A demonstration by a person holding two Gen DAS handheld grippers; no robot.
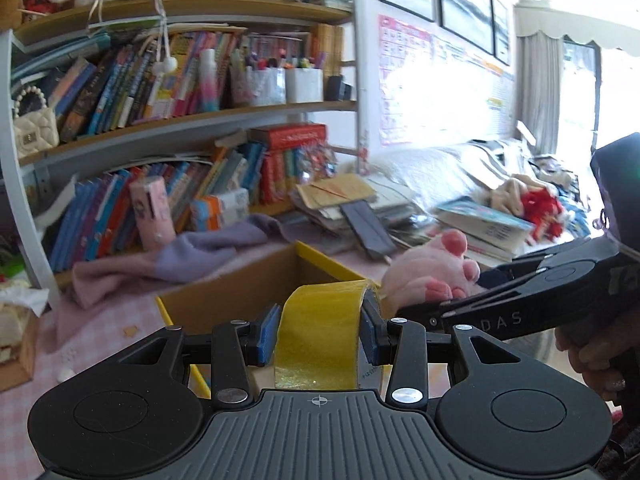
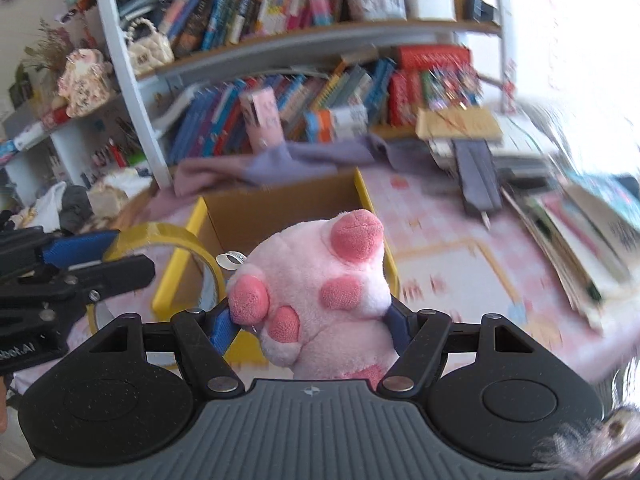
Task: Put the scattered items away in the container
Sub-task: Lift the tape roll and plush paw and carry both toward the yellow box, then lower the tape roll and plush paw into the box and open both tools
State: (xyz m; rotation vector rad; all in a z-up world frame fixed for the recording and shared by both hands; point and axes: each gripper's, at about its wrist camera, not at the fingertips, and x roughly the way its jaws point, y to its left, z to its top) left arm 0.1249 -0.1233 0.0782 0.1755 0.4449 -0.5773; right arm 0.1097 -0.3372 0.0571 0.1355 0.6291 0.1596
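Low in the left wrist view, the left gripper (image 1: 320,330) is clamped on a yellow tape roll (image 1: 320,340), held above the near edge of the box (image 1: 240,300). In the right wrist view the right gripper (image 2: 312,326) squeezes a pink plush paw (image 2: 320,292) (coral pads up) at centre, box (image 2: 280,208) just behind, on the pink checked table (image 2: 460,248).
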